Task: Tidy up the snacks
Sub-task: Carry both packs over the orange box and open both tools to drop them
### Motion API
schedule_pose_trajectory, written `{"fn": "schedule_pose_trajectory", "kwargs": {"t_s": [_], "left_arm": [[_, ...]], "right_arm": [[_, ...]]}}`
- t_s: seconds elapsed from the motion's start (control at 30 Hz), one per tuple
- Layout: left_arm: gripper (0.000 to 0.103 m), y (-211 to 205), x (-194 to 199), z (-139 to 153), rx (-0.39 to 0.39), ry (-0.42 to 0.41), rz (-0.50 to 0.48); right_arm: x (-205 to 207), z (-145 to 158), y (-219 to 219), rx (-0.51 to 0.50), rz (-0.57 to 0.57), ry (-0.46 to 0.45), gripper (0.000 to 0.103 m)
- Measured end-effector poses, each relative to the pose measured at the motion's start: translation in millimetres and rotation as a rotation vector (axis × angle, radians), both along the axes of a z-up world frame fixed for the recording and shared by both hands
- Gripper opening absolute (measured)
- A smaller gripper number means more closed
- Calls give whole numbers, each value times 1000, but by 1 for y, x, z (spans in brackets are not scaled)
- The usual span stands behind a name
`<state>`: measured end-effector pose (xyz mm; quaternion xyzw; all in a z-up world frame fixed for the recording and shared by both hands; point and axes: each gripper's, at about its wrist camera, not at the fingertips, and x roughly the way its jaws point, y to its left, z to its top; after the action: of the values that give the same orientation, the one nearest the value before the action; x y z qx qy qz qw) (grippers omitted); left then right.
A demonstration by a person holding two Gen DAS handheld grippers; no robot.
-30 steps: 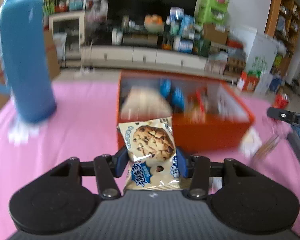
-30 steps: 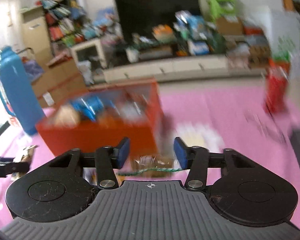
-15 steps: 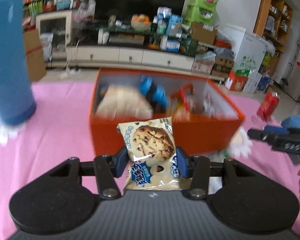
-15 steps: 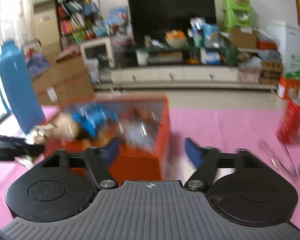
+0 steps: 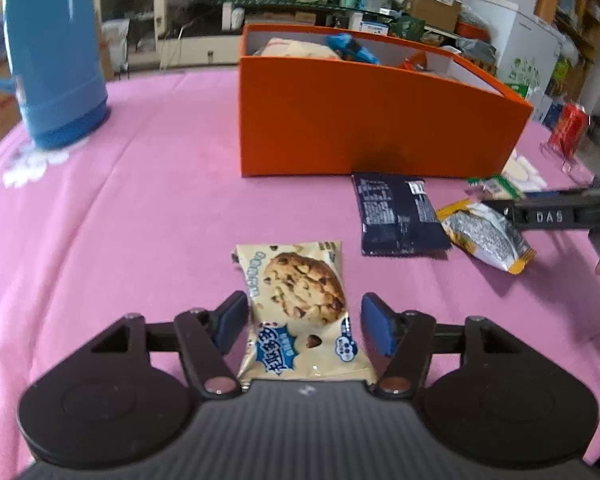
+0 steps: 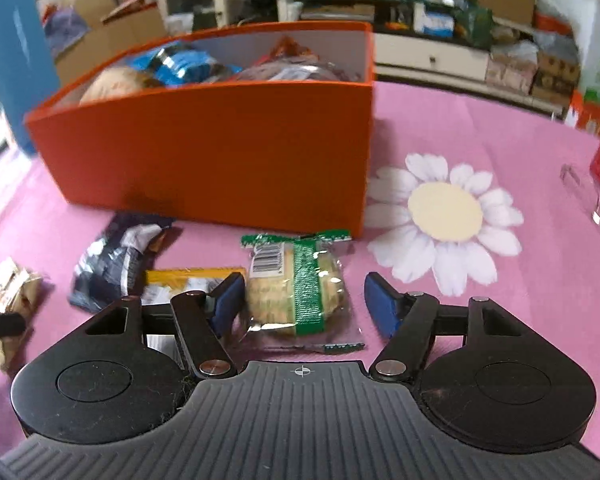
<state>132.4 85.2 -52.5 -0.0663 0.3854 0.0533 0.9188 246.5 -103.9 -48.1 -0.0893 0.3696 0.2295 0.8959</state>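
Observation:
My left gripper [image 5: 304, 322] is open, its jaws standing either side of a cream cookie packet [image 5: 300, 308] that lies on the pink tablecloth. My right gripper [image 6: 304, 302] is open around a clear, green-striped pastry packet [image 6: 298, 288] lying flat in front of the orange box [image 6: 220, 152]. The orange box [image 5: 372, 128] holds several snacks. A dark blue packet [image 5: 398, 214] and a yellow-edged packet [image 5: 486, 236] lie between the two grippers; they also show in the right wrist view as the dark packet [image 6: 112, 260] and the yellow packet [image 6: 180, 280].
A tall blue thermos [image 5: 52, 52] stands at the left of the table. A red can [image 5: 568, 126] stands at the far right. The tablecloth has a white daisy print [image 6: 446, 210]. A TV cabinet with clutter lies beyond the table.
Both grippers dropped to the table in front of the box. The left gripper opened and let go of the cookie packet. The right gripper opened wider and now straddles the green-striped packet.

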Motion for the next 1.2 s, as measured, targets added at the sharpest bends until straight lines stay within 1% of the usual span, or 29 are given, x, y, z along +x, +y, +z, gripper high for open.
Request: {"fn": "schedule_pose_trajectory", "kwargs": {"t_s": [0.03, 0.07, 0.13, 0.17, 0.2, 0.23, 0.33, 0.37, 0.47, 0.57, 0.7, 0.77, 0.83, 0.93, 1.0, 1.07, 1.17, 1.2], "left_arm": [[64, -4, 1, -2, 33, -1, -5], [65, -8, 1, -4, 69, -5, -9], [63, -7, 2, -5, 68, -15, -9], [51, -5, 3, -4, 67, -18, -12], [50, -3, 3, -3, 62, -18, -11], [50, 1, 4, -1, 46, -10, -6], [50, 11, -1, 6, -17, -18, 24], [50, 13, -4, 11, -22, -28, 32], [50, 14, -8, 34, -5, -78, 35], [50, 14, 0, 62, 5, -138, 13], [50, 15, 40, 104, 3, -228, -6], [50, 13, 67, 117, 2, -253, -4], [50, 10, 101, 122, -17, -260, -12], [50, 5, 150, 119, -63, -237, -28], [50, -1, 181, 113, -66, -217, -38], [50, -8, 205, 105, -39, -204, -51], [50, -15, 234, 83, -11, -150, -42], [50, -17, 241, 76, 15, -138, -35]], "right_arm": [[-4, -1, 2, -13, 9, -16, 63], [-4, -1, -1, -1, 5, -21, 64], [-5, -1, -1, -5, 12, -28, 60], [-6, 0, -3, -3, 7, -31, 53], [-6, 1, -6, -1, 4, -33, 40], [-6, 2, -9, 1, -2, -30, 41], [-9, 7, -25, 59, -20, 5, 40], [-12, 10, -30, 75, -25, 4, 40], [-21, 26, -46, 130, -39, -21, 40], [-29, 53, -55, 211, -49, -77, 40], [-22, 101, -35, 247, -18, -218, 41], [-7, 115, -16, 247, -3, -266, 41], [13, 119, 1, 249, 5, -285, 41], [46, 107, 28, 239, 24, -251, 40], [68, 96, 40, 221, 14, -222, 40], [85, 86, 48, 199, 15, -200, 40], [101, 71, 59, 149, 30, -178, 41], [105, 66, 61, 145, 32, -174, 41]]}}
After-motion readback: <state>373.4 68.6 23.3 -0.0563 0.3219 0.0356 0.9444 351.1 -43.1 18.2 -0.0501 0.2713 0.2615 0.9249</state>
